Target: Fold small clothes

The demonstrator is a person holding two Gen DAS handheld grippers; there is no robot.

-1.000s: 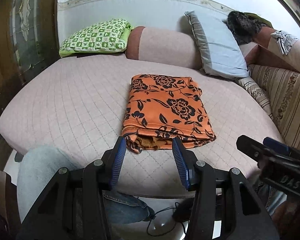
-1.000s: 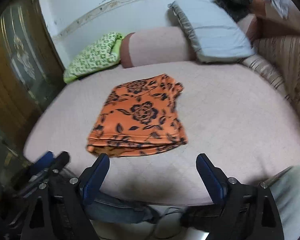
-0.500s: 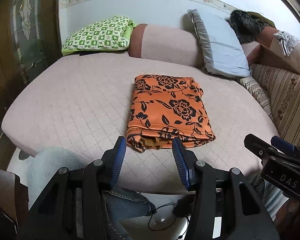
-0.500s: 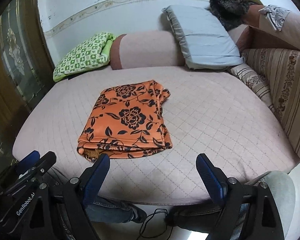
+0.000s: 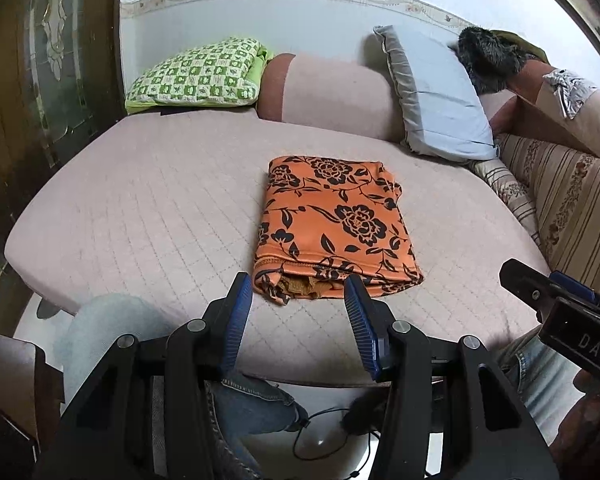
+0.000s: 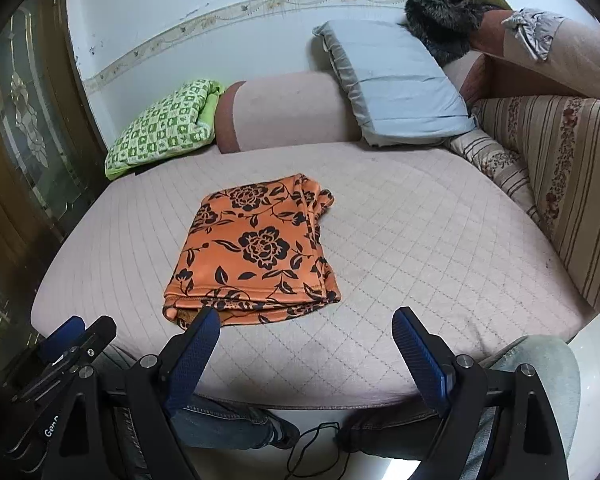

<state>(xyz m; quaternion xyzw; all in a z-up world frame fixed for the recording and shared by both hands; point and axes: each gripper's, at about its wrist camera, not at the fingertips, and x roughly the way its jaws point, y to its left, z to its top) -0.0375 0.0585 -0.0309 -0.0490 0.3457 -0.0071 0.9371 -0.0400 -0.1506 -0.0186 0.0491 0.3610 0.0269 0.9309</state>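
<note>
An orange garment with black flowers (image 5: 334,228) lies folded into a rectangle on the pink quilted bed (image 5: 160,208); it also shows in the right wrist view (image 6: 256,252). My left gripper (image 5: 298,292) is open and empty, held off the bed's near edge, just short of the garment's open end. My right gripper (image 6: 306,322) is open wide and empty, also back from the near edge, to the garment's right. The right gripper's body shows at the right of the left wrist view (image 5: 560,304).
A green checked pillow (image 5: 198,72), a pink bolster (image 5: 332,92) and a grey-blue pillow (image 5: 436,96) line the bed's far side. A striped sofa arm (image 6: 560,184) borders the right. The person's knees in jeans (image 6: 540,364) are below the near edge.
Both grippers have pulled back and up from the bed, away from the garment. The garment lies unmoved. Both stay open.
</note>
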